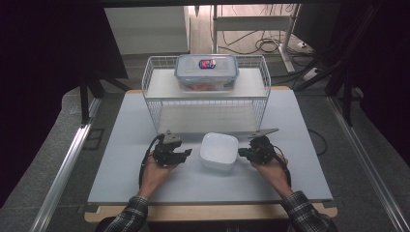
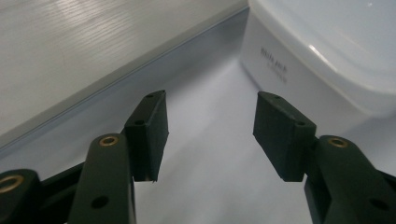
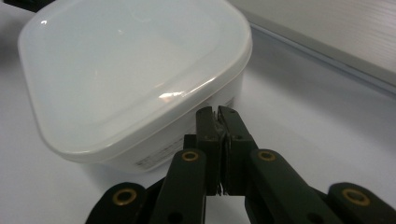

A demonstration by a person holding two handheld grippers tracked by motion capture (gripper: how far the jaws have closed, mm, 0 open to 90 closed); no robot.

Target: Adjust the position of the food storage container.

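A pale tabletop (image 1: pixel 145 174) is carrying a wire rack (image 1: pixel 154 96) at the back, and the white lidded container (image 1: pixel 219 151) is sitting between the left gripper (image 1: pixel 186 153) and the right gripper (image 1: pixel 240 152), about equally near to both. In the left gripper view the jaws are standing apart, holding nothing, with the container (image 2: pixel 327 51) lying ahead and off to one side. In the right gripper view the jaws are pressed together, empty, perhaps just grazing the container's (image 3: pixel 130 74) wall.

right gripper (image 3: pixel 220 112) | fingers together, empty | just beside white container (image 3: pixel 130 74)
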